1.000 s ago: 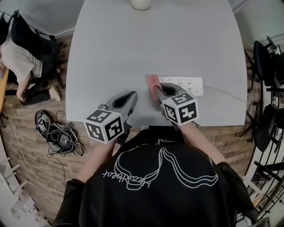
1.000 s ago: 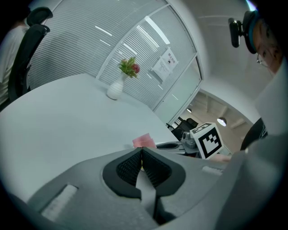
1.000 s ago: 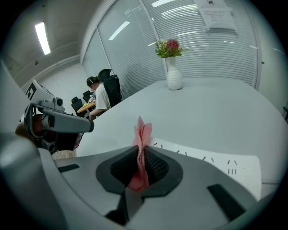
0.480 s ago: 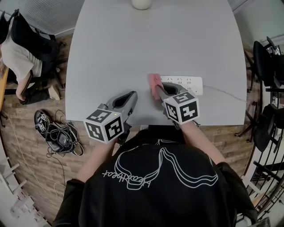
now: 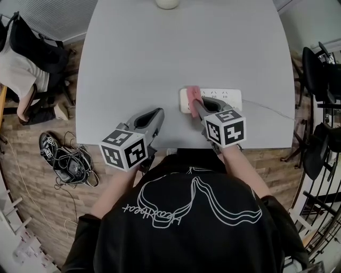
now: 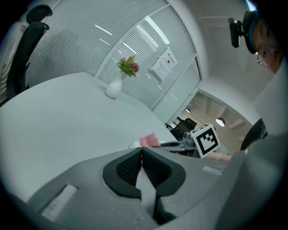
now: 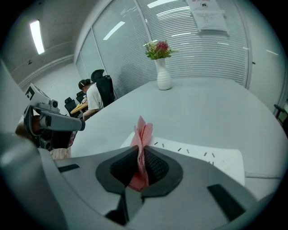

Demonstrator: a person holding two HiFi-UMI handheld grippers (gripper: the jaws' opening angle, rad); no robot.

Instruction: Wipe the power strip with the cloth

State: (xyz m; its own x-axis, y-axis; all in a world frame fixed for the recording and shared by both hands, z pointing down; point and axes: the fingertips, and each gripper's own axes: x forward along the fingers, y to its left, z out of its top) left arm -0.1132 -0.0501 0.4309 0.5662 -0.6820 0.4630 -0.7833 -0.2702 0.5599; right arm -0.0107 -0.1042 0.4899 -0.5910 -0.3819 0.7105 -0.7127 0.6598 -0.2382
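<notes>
From above, your right gripper [image 5: 195, 102] reaches over the near edge of the table [image 5: 186, 48], right of its middle. Its jaws are closed on the pink cloth [image 5: 193, 94]. The cloth sits on the left end of the white power strip [image 5: 226, 96], and a little of the strip shows to the left of it. The strip lies along the near edge, and its thin cable [image 5: 266, 109] runs off toward the right edge.

Your right gripper view shows what the head view cannot. The cloth [image 7: 141, 134] is folded and pinched upright between the ribbed pads [image 7: 155, 166], with its top standing above the jaw tips. The strip's socket slots [image 7: 180, 149] lie just beyond, mostly to the right of the jaws.

Your left gripper [image 5: 156, 115] hangs over the same near edge, to the left of the strip and apart from it. In its own view the jaws are pressed together with nothing between them. Past them you can see the cloth and the other gripper's marker cube [image 6: 204, 139].

At the far edge the head view catches only the base of a white vase [image 5: 168, 2]. Both gripper views show that it holds a small bunch of flowers [image 7: 157, 48].
</notes>
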